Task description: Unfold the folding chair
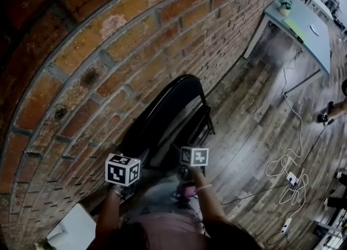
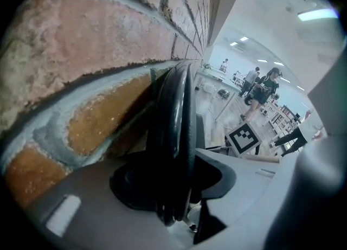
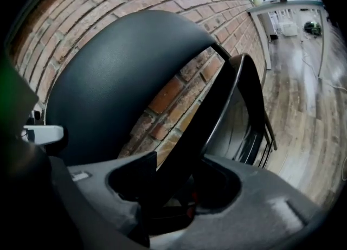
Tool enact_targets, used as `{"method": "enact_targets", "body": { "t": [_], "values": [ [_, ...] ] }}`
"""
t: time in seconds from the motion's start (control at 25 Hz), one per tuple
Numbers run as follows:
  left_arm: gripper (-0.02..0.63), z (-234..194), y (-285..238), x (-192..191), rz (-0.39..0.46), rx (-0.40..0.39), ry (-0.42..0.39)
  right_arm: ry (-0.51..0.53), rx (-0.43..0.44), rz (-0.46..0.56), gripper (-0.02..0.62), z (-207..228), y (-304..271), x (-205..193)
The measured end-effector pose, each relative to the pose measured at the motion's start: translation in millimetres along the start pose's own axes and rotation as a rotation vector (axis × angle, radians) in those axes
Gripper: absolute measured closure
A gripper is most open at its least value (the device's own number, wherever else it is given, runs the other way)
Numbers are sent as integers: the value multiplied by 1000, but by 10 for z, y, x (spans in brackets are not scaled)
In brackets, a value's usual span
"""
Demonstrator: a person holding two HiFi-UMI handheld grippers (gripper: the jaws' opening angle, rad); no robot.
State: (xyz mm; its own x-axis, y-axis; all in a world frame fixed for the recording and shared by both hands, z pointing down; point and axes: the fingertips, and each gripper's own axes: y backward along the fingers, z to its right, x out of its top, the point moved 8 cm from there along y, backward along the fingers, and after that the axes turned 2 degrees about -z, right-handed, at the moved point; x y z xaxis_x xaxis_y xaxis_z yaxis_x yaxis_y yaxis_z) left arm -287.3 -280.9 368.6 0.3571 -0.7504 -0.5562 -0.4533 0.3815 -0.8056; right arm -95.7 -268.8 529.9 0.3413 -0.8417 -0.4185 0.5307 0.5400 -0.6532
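Your left gripper (image 2: 176, 181) is clamped on the doubled black rim of the folding chair (image 1: 162, 119). Your right gripper (image 3: 173, 184) pinches a thinner rim of it just beside. The chair's glossy black with a rounded top, and bricks show through a gap just past the right jaws. Beyond both grippers it stands against the brick wall (image 1: 81, 53), feet on the wood floor (image 1: 255, 113).

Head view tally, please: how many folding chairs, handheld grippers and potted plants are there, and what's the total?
folding chair: 1
grippers: 2 (left gripper, right gripper)
potted plant: 1
total: 4
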Motion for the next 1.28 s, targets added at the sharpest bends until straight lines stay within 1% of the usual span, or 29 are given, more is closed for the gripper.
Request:
{"method": "enact_targets", "body": {
  "t": [0.24, 0.32, 0.44, 0.56, 0.64, 0.72, 0.92, 1.28],
  "values": [
    [459, 3, -14, 4, -3, -31, -36, -32, 9, 3, 397, 19, -50, 6],
    [468, 9, -11, 0, -1, -33, -58, -24, 19, 11, 400, -4, -33, 20],
    [479, 25, -12, -10, 5, -31, -86, -40, 19, 21, 408, 8, -18, 5],
    [485, 33, -10, -10, 10, -31, -95, -78, 26, 28, 421, -39, 25, 15],
    [486, 52, -4, -14, 12, -31, -101, -65, 19, 38, 426, -26, 49, 21],
    [489, 98, 4, -24, 13, -32, -106, -52, 20, 40, 428, 5, 80, 10],
    [494, 255, 29, -52, 15, -37, -122, -67, 47, 48, 428, 46, 182, -22],
    [508, 526, 70, -112, 22, -48, -146, -104, 27, 4, 428, 235, 365, -154]
  ]
}}
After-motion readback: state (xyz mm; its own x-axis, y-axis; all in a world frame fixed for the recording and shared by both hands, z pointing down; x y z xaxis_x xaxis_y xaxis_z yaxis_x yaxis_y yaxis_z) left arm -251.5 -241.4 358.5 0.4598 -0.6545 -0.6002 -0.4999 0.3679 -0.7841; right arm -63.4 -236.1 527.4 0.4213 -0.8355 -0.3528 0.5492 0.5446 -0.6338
